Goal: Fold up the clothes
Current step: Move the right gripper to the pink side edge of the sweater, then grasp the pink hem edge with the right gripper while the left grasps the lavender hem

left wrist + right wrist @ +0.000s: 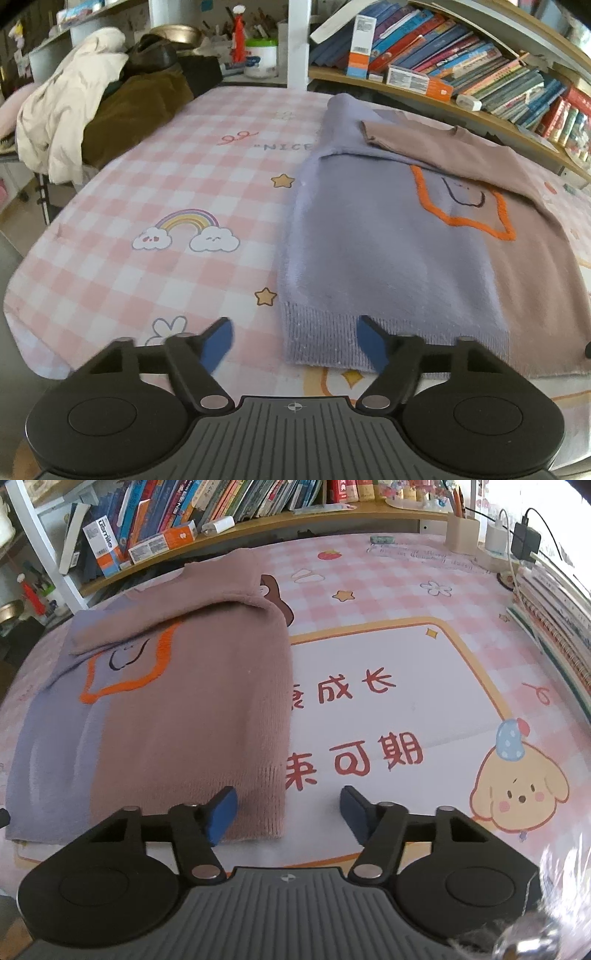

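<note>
A knit sweater, lilac on one half and dusty pink on the other, with an orange outline on the chest, lies flat on the table with both sleeves folded in across it (388,240) (177,701). My left gripper (295,343) is open and empty over the lilac hem corner; one blue pad sits over the ribbed hem, the other over the tablecloth. My right gripper (288,814) is open and empty at the pink hem corner, straddling the sweater's right edge.
The table wears a pink checked cloth (147,177) with cartoon prints (388,720). A heap of cream and brown clothes (92,110) sits at the far left. A bookshelf (461,66) runs along the back. Stacked books and chargers (535,590) line the right side.
</note>
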{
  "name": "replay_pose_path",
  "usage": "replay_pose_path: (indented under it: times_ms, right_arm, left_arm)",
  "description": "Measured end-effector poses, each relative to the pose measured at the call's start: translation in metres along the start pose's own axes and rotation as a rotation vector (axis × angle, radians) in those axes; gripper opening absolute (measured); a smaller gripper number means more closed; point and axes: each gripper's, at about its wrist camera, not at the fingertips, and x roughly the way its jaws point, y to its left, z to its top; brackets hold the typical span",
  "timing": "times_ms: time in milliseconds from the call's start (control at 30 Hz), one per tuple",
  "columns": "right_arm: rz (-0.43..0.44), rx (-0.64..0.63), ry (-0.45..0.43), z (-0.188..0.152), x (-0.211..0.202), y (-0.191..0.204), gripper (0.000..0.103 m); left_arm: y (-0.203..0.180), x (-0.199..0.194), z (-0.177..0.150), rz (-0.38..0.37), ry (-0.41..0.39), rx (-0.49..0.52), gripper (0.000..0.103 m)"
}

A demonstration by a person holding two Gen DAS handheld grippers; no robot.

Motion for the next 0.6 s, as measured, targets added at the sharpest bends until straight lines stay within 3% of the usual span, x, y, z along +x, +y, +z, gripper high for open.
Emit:
replay_pose_path:
  times_ms: [67, 133, 233, 400, 600]
  right_arm:
    - [-0.014, -0.007, 0.002, 0.002, 0.001, 0.002, 0.051]
    - [-0.023, -0.016, 0.002, 0.003, 0.003, 0.004, 0.048]
    - [-0.029, -0.033, 0.002, 0.002, 0.003, 0.006, 0.042]
    - [-0.013, -0.043, 0.005, 0.002, 0.003, 0.009, 0.029]
    - [0.033, -0.041, -0.002, 0.001, 0.001, 0.014, 0.011]
  left_arm:
    - [0.002, 0.004, 0.001, -0.004, 0.012, -0.011, 0.058]
    - [0.002, 0.007, 0.002, -0.01, 0.02, -0.012, 0.045]
    - [0.001, 0.008, 0.003, -0.023, 0.021, -0.01, 0.037]
    - [0.0, 0.01, 0.003, -0.043, 0.023, -0.007, 0.034]
    - [-0.003, 0.012, 0.004, -0.068, 0.026, -0.003, 0.006]
